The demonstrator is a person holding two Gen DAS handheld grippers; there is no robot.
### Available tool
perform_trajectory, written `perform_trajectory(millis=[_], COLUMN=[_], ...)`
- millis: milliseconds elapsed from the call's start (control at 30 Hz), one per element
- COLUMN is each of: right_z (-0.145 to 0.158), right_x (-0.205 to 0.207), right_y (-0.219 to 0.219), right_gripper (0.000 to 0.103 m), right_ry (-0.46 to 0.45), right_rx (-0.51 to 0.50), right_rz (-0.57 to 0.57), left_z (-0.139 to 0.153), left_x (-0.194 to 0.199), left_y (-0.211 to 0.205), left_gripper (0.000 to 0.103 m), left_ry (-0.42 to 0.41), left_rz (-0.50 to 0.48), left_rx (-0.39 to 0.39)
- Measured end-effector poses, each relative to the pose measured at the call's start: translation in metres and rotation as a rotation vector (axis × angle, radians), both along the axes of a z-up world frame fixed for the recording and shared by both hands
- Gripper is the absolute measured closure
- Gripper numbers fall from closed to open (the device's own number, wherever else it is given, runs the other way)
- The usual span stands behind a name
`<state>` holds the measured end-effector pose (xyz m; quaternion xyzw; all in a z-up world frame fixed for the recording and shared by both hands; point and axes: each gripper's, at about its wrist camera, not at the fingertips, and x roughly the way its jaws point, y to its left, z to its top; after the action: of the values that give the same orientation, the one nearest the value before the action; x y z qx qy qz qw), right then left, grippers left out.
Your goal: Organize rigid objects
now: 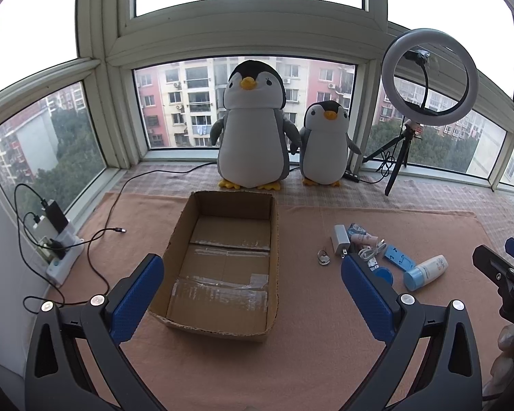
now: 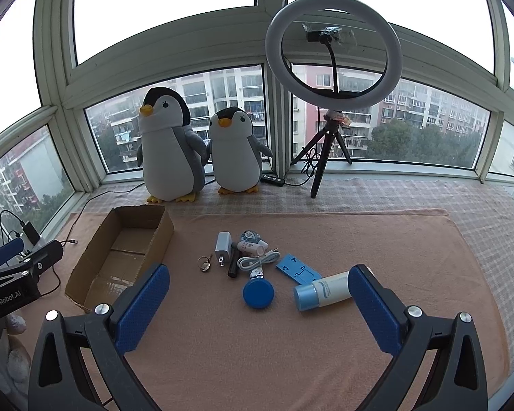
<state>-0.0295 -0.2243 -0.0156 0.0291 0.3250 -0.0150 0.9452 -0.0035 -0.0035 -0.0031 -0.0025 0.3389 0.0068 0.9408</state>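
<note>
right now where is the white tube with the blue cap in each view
Left wrist view: the white tube with the blue cap lies at the right, on the pink cloth beyond the left gripper's right jaw.
Right wrist view: it lies right of centre, just inside the right gripper's right jaw.
Shared landmark: the cardboard box, to the tube's left in both views.
</note>
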Motion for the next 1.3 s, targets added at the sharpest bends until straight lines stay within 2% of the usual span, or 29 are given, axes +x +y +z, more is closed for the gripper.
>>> perform_trajectory(millis=[467, 633, 1067, 1300], right_z=[-0.008, -0.011, -0.037, -0.059], right_x=[0.006, 0.008, 0.01, 0.009], right_y=[-0.005, -0.009, -0.046, -0.088], right_gripper=[0.0, 0.0, 0.0, 0.0], right_ry=[0.03, 0.042, 0.093, 0.145], right_rx=[0.009, 0.017, 0.016, 0.032], right_rz=[-0.002, -0.005, -0.053, -0.146], left_z=[-0.012, -0.024, -0.097, -0.131], left_x=[0.009, 0.015, 0.05, 0.065], left_y=[0.008, 0.024, 0.102, 0.119], left_gripper=[0.0, 0.0, 0.0, 0.0], left_ry=[0.028, 0.05, 0.208, 0.282], left_rz=[0.016, 0.05, 0.244, 0.282], left_rx=[0.013, 0.034, 0.085, 0.078])
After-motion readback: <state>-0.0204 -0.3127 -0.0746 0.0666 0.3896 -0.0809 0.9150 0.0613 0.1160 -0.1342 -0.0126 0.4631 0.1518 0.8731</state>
